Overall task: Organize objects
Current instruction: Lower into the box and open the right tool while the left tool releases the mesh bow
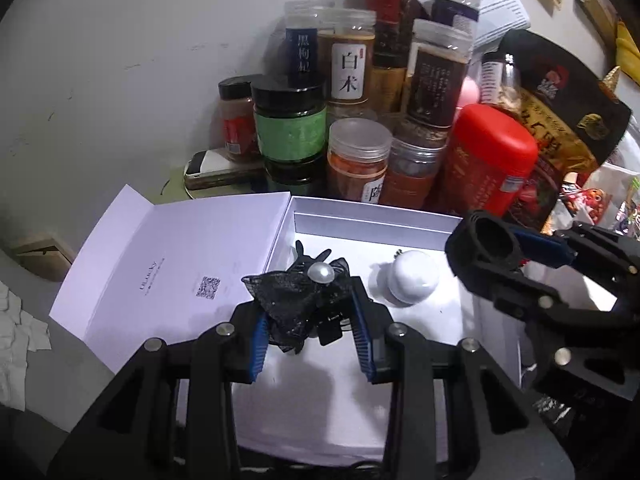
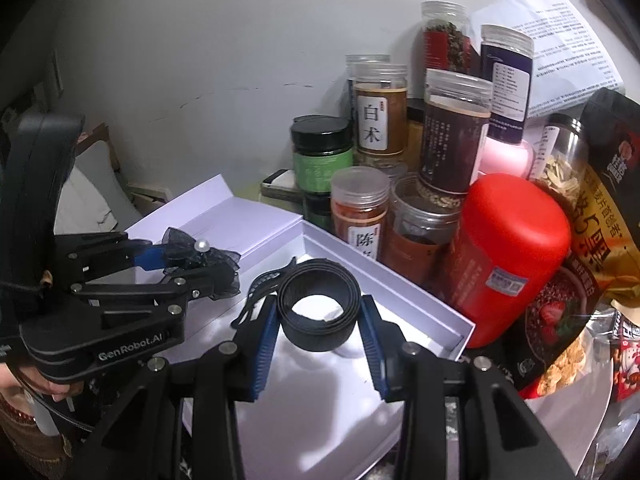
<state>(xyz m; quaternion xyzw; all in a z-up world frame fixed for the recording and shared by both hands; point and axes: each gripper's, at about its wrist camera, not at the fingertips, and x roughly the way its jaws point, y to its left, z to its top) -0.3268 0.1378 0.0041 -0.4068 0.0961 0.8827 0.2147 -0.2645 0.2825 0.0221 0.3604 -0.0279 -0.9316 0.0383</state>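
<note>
An open white box [image 1: 372, 222] lies on the table with its lid [image 1: 176, 264] folded out to the left; it also shows in the right wrist view [image 2: 404, 284]. My left gripper [image 1: 310, 320] is shut on a black lace bow hair clip with a pearl [image 1: 298, 300], held above the box's left side; the bow also shows in the right wrist view [image 2: 200, 258]. My right gripper [image 2: 318, 320] is shut on a coiled black belt [image 2: 318, 304], held over the box; the belt also shows in the left wrist view [image 1: 486, 242]. A white round object [image 1: 414, 282] and a black clip [image 1: 310, 256] lie inside the box.
Several jars stand right behind the box, among them a green-labelled one [image 1: 290, 128] and an orange one [image 1: 358, 158]. A red canister [image 2: 508, 260] and snack bags [image 2: 592, 248] crowd the right. A phone [image 1: 212, 170] lies at the back left.
</note>
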